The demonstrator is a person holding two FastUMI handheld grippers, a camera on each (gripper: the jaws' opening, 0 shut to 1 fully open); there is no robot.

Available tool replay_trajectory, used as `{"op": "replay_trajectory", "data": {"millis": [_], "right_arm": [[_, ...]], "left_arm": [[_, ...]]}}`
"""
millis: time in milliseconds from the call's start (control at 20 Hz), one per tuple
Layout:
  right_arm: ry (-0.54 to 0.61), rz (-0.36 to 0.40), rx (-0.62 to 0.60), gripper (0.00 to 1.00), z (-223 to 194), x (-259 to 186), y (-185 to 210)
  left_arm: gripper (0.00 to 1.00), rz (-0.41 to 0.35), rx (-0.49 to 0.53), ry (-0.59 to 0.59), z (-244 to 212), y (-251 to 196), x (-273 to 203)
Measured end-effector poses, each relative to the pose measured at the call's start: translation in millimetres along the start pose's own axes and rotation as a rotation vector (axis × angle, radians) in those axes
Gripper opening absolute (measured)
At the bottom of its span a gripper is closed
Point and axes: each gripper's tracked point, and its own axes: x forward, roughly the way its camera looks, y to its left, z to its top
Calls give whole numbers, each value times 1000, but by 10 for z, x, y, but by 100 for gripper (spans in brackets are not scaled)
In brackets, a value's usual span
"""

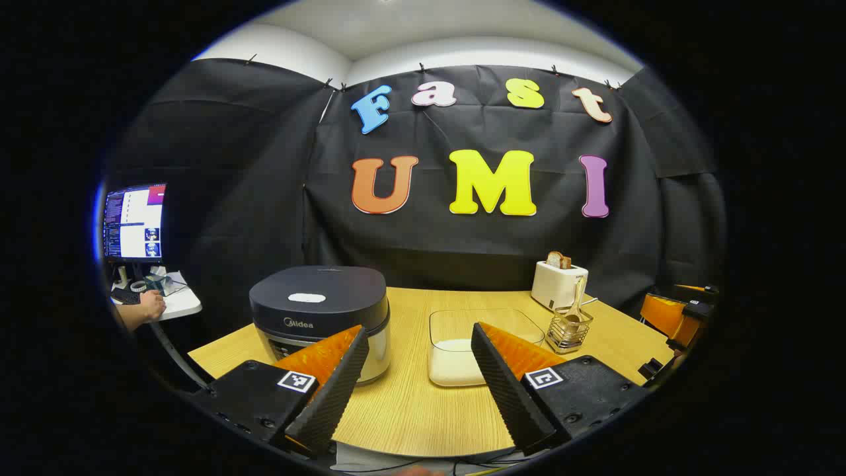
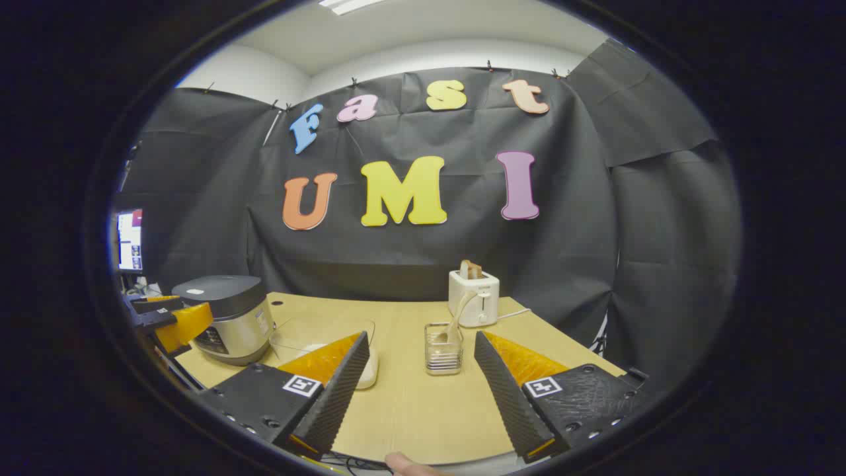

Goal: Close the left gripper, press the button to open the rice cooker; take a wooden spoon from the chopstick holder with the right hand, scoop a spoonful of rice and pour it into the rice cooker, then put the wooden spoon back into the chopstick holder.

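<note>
A: How much room is there on the surface (image 1: pixel 410 403)?

B: Plenty near its front edge. The left gripper (image 1: pixel 418 360) hangs there with its fingers spread wide, holding nothing. The rice cooker (image 1: pixel 319 316) stands left of centre, lid down, and the glass dish of rice (image 1: pixel 462 347) sits just to its right, with a bare strip between them.

A: And the spoon?

B: The wooden spoon (image 2: pixel 456 320) stands in the wire chopstick holder (image 2: pixel 443 349), near the toaster (image 2: pixel 473 297). The right gripper (image 2: pixel 419 367) is open too, empty, and well short of the holder.

A: Anything one view adds?

B: The left gripper view catches a hand (image 1: pixel 151 306) at a side desk under a monitor (image 1: pixel 134 221). The right gripper view shows the surface's right edge and a fingertip (image 2: pixel 404 465) at the bottom.

A: Hidden parts?

B: The cooker's front panel is partly behind a finger, so I can't make out the button.
</note>
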Motion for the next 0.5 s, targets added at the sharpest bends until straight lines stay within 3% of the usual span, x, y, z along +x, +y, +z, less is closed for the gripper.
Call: {"op": "replay_trajectory", "data": {"millis": [500], "right_arm": [[-12,-12,4,95,29,2,-31]], "left_arm": [[99,28,19,-9,53,162,41]]}}
